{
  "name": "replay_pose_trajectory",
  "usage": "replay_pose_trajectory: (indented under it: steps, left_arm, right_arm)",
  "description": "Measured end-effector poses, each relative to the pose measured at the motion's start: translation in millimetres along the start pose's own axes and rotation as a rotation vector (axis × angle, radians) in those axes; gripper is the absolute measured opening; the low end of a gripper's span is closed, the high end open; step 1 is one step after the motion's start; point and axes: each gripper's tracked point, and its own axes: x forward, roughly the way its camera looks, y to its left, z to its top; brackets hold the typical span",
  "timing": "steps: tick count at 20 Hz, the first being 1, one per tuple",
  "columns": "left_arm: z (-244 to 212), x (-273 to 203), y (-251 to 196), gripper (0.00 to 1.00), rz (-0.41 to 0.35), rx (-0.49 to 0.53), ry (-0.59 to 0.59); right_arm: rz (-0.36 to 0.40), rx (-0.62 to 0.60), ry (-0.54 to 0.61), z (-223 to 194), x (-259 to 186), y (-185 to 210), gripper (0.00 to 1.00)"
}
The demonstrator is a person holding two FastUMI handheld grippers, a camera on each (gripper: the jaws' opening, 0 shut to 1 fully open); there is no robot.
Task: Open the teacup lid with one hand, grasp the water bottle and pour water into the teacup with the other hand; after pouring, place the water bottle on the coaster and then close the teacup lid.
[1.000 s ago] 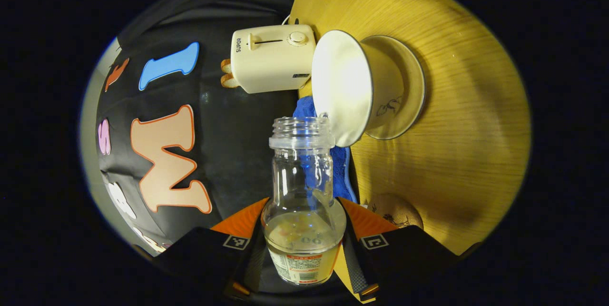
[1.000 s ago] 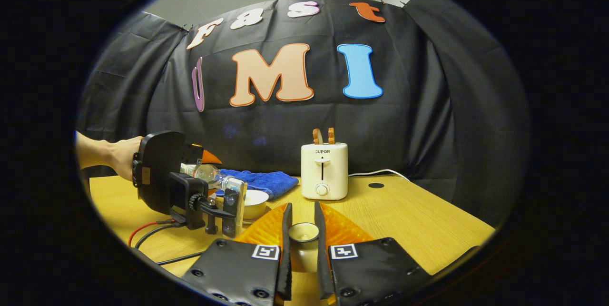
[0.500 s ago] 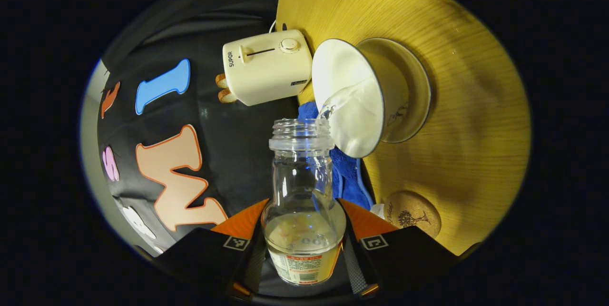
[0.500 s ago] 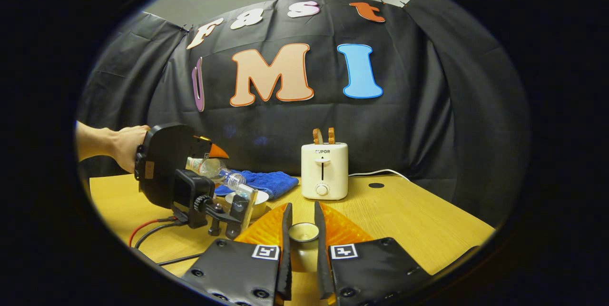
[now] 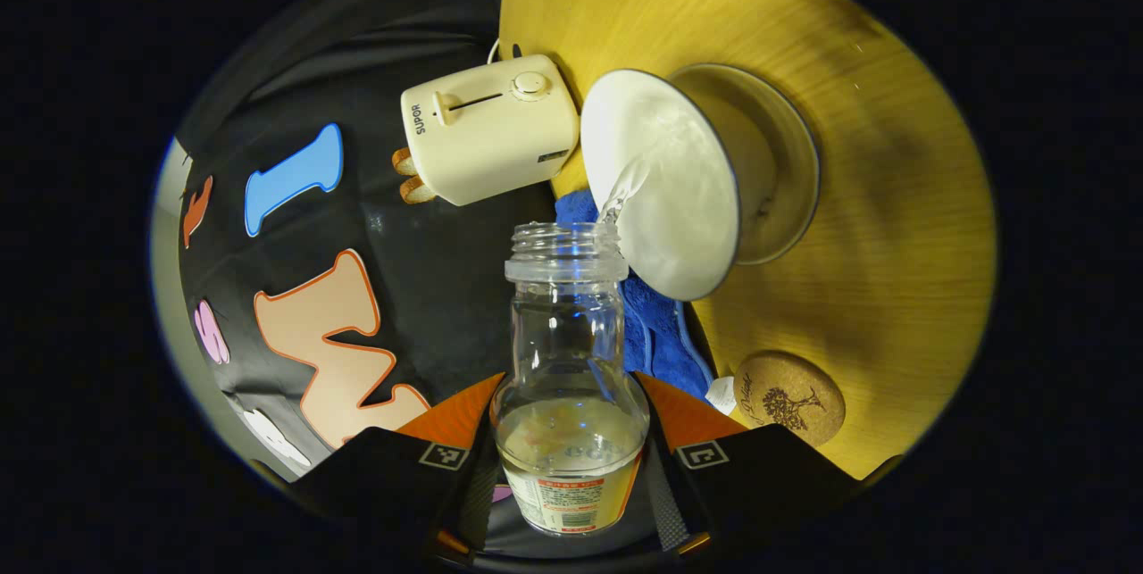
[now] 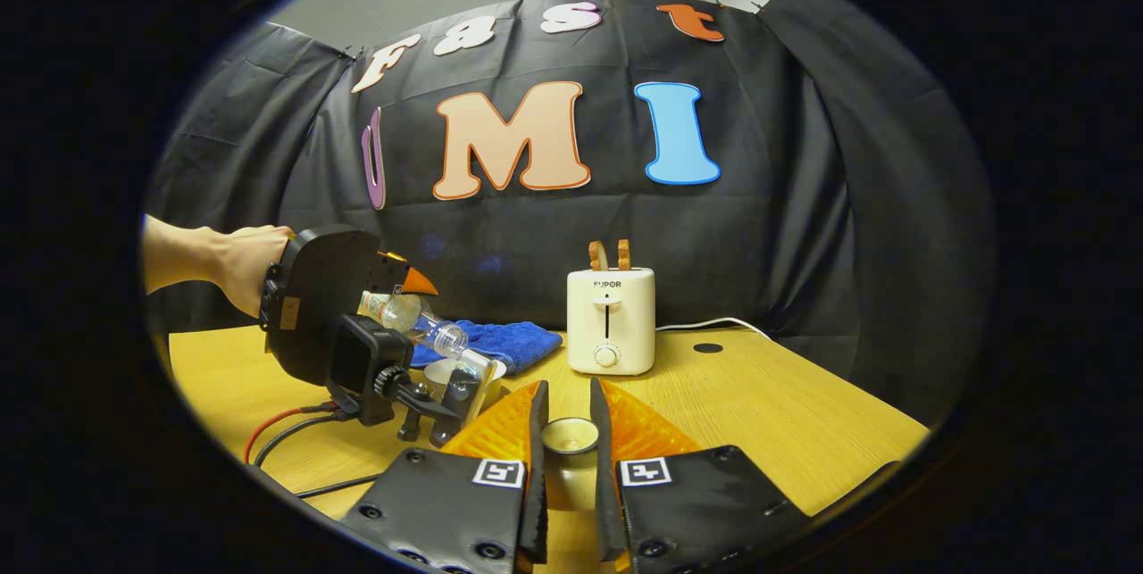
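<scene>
One clear plastic water bottle with a label. One white ceramic teacup on one round saucer. One small round teacup lid. One round cork coaster. One cream toaster holding two brown slices. One blue folded cloth. Two handheld grippers, left and right. One wooden table.

Both tool-mounted views share the toaster, apparently.

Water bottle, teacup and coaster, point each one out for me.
water bottle (image 5: pixel 569 351): left gripper view, on its clear body.
teacup (image 5: pixel 665 186): left gripper view, on its white inner wall.
coaster (image 5: pixel 790 397): left gripper view, on its cork top.
</scene>
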Motion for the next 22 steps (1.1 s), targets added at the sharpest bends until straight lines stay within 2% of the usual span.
replay_pose_trajectory:
  steps: [22]
  left_arm:
    - [-2, -3, 21, 0.69, 0.049, 0.121, 0.008]
  right_arm:
    - [0.001, 0.000, -0.001, 0, 0, 0, 0.25]
